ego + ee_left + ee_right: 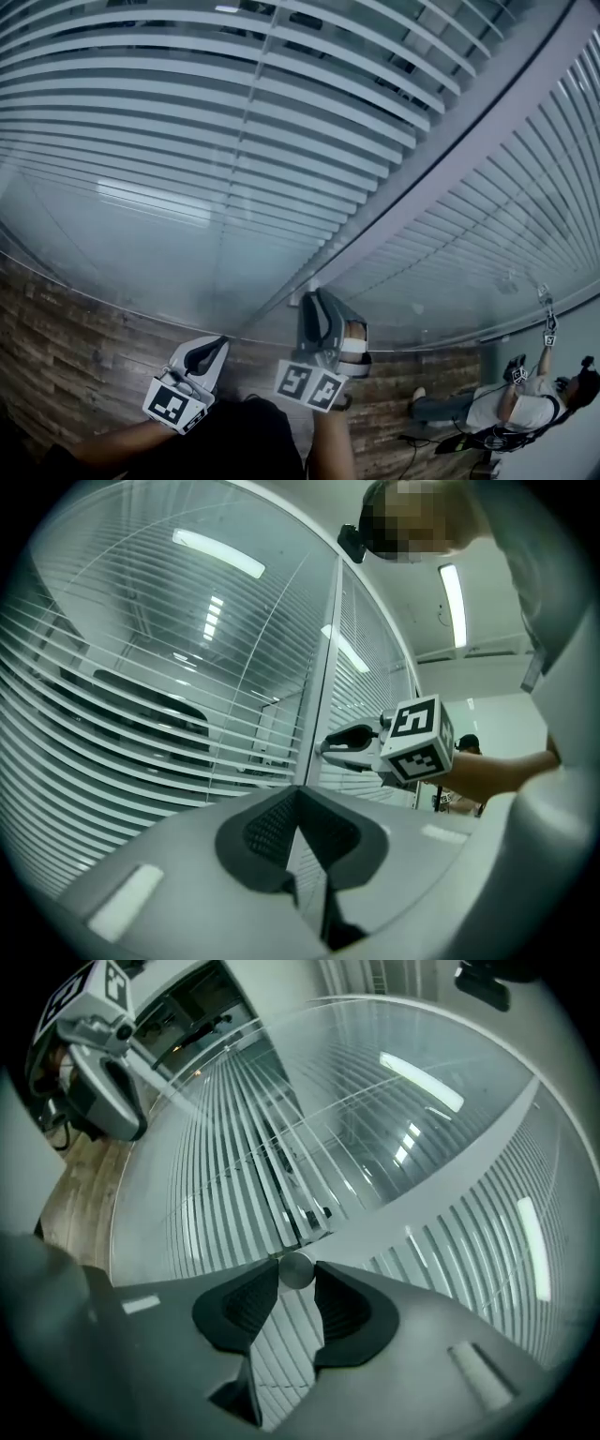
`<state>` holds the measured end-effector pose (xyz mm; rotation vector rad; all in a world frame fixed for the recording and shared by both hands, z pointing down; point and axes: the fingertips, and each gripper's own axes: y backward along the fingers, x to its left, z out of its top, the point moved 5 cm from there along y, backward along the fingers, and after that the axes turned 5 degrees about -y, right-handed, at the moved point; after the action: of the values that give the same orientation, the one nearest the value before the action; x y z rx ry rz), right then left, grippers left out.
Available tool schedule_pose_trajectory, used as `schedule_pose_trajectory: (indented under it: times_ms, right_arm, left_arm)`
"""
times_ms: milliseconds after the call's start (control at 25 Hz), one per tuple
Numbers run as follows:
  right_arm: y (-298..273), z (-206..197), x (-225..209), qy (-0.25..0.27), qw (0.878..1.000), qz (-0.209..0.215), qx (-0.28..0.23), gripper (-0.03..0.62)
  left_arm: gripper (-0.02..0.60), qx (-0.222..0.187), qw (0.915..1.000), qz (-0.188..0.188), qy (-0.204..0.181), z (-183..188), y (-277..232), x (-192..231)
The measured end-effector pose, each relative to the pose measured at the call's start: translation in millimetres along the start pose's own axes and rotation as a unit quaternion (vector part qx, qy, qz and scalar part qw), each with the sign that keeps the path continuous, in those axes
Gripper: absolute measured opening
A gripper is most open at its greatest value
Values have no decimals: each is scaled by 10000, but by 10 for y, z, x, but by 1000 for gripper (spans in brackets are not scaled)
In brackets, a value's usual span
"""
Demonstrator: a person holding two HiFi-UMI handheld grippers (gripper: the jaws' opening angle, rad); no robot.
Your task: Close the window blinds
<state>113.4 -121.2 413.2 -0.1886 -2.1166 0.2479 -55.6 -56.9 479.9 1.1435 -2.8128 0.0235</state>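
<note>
In the head view the right claw (315, 300) points its tips at the foot of the grey frame post (450, 159). The left claw (217, 345) hangs to the left of the post, apart from it. The blinds (234, 122) lie on both sides of the post behind shiny glass. They are long, flat, white slats with dark gaps between them. Left of the post the slats do not reach the part of the pane nearest the brown plank floor (56, 319).

In the left gripper view the left claw's two dark ribbed pads meet at the tips, and nothing is between them.

In the right gripper view the right claw is partly open. Its pads press from both sides on a small, round, smooth grey knob (296, 1269) that sits on the post.
</note>
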Motion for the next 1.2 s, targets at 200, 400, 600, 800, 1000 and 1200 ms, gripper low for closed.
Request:
schedule_pose_trajectory:
  times_ms: [200,400,600,800,1000,1200]
  right_arm:
    - [36,17,-126,-625,9978,-8,-213,129]
    - [122,30,-213,-2790,9554,105,-961,158]
    - [109,-54,-202,-4309,8960,172,-1061,164]
    - [73,-96,5,-5170,8507,194,-927,164]
    - [60,-80,-202,-5193,8499,166,-881,150]
    - [22,-132,-204,-5113,8551,97,-857,127]
  left_arm:
    - [-2,-13,10000,62,14,134,-34,-5]
    - [-2,-24,9999,156,67,121,-21,21]
    - [-2,-63,9999,38,86,139,-56,-50]
    - [-2,-108,9999,84,79,11,98,18]
    - [-2,-99,9998,111,110,173,23,-35]
    - [-2,-57,9999,143,76,130,33,6]
